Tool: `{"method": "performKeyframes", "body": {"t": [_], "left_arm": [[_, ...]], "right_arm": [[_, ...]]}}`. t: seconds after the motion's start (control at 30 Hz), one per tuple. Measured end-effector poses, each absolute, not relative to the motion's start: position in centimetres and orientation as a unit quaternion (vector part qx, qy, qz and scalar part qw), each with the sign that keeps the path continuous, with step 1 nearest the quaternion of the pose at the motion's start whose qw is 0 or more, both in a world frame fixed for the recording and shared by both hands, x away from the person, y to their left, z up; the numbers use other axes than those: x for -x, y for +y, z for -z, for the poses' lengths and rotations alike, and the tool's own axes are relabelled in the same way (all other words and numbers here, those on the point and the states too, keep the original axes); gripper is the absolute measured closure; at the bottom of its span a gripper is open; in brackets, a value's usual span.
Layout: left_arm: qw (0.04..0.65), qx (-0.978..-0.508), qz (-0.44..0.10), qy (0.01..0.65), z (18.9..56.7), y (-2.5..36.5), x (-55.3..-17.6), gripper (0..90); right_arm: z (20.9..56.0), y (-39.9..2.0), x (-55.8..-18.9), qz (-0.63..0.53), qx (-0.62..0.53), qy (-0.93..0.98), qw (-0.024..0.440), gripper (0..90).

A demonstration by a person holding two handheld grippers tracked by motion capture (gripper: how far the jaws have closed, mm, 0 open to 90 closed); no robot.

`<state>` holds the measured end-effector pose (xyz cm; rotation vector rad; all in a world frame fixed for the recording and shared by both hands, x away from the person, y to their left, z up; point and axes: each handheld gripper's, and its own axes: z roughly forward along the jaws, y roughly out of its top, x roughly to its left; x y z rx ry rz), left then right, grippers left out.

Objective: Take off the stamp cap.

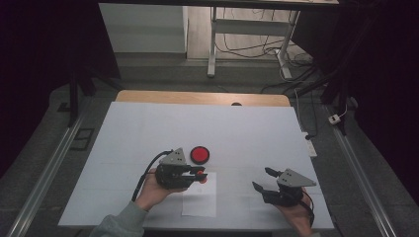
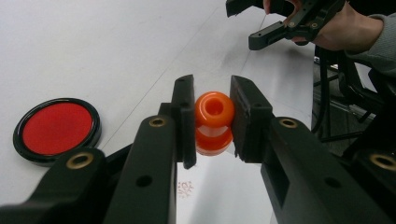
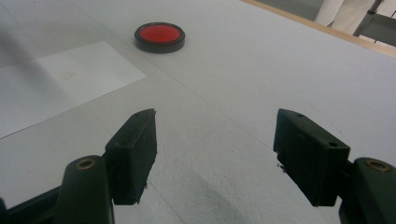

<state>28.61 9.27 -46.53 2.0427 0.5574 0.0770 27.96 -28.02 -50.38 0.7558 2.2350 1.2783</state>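
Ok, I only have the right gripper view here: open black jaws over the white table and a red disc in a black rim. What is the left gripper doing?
Observer: The left gripper is shut on a small orange spool-shaped plastic piece.
Operator: Is it over the white paper sheet?
Observer: Yes, in the high view the piece hangs over the sheet's top edge, close beside the red disc in its black rim.
Operator: And where is my gripper relative to that?
Observer: The right gripper sits open to the right of the sheet, apart from it, near the table's front edge.
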Motion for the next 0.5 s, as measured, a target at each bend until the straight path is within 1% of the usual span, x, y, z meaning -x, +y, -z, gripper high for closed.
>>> {"method": "performKeyframes", "body": {"t": [0.5], "left_arm": [[0.495,-0.837,-0.035,0.231,46.4,9.4,-28.6,72.7]], "right_arm": [[49.7,-26.4,-27.7,-0.473,-0.263,0.814,0.211,30.5]]}}
